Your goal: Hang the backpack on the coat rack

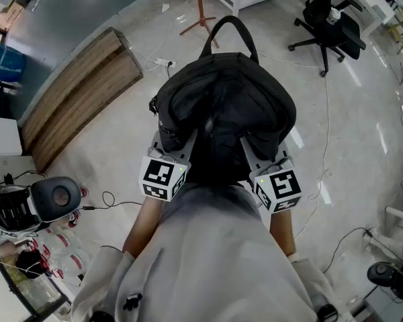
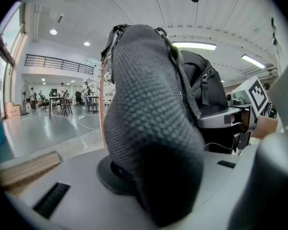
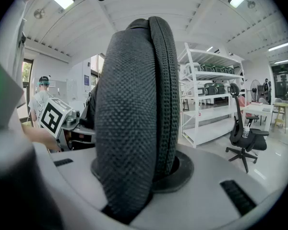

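Note:
I hold a black backpack [image 1: 225,106] up in front of me, its carry loop [image 1: 230,29] pointing away. My left gripper [image 1: 176,141] is shut on the left padded mesh shoulder strap [image 2: 149,128], which fills the gap between its jaws. My right gripper [image 1: 258,154] is shut on the right shoulder strap [image 3: 134,123], which stands upright between its jaws. The coat rack [image 1: 200,9] is a red-brown pole with splayed feet on the floor beyond the backpack. It also shows as a thin pole [image 2: 102,99] left of the strap in the left gripper view.
A long wooden board [image 1: 80,89] lies on the floor to the left. A black office chair [image 1: 326,25] stands at the far right, with white shelving [image 3: 211,104] near it. Cables [image 1: 158,62] run across the floor. A grey device [image 1: 54,198] and clutter sit at the near left.

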Demonstrator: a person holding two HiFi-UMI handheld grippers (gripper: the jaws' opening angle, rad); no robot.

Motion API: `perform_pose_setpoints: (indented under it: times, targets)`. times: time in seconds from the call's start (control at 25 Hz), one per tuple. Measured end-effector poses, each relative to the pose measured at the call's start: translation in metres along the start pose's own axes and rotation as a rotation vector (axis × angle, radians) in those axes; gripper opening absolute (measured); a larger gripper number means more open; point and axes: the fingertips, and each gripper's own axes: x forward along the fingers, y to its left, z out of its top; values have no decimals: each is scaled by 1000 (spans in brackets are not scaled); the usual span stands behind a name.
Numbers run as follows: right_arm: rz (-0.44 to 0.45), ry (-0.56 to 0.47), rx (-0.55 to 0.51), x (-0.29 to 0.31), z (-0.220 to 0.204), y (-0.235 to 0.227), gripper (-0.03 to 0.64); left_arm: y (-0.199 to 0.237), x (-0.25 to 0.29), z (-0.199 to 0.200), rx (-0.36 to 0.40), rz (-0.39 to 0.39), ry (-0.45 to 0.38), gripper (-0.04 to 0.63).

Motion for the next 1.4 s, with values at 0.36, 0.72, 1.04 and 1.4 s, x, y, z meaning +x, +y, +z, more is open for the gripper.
perform_pose_setpoints:
  times: [0.36,0.72,1.04,1.4]
  targets:
    - [-22,-9,-26,7,9,-27,107,0,29,12,-5,-32,-18,107]
    - [-71,20,-30,43,25,-56,118,29,74,24,-34,-80,-21,107]
    - [-102,62,-10,99,44,-88,120,74,126,36,-63,-118,5,107]
    - [-129,91,18,180,83,-115,123,148,180,64,-99,-173,39,109]
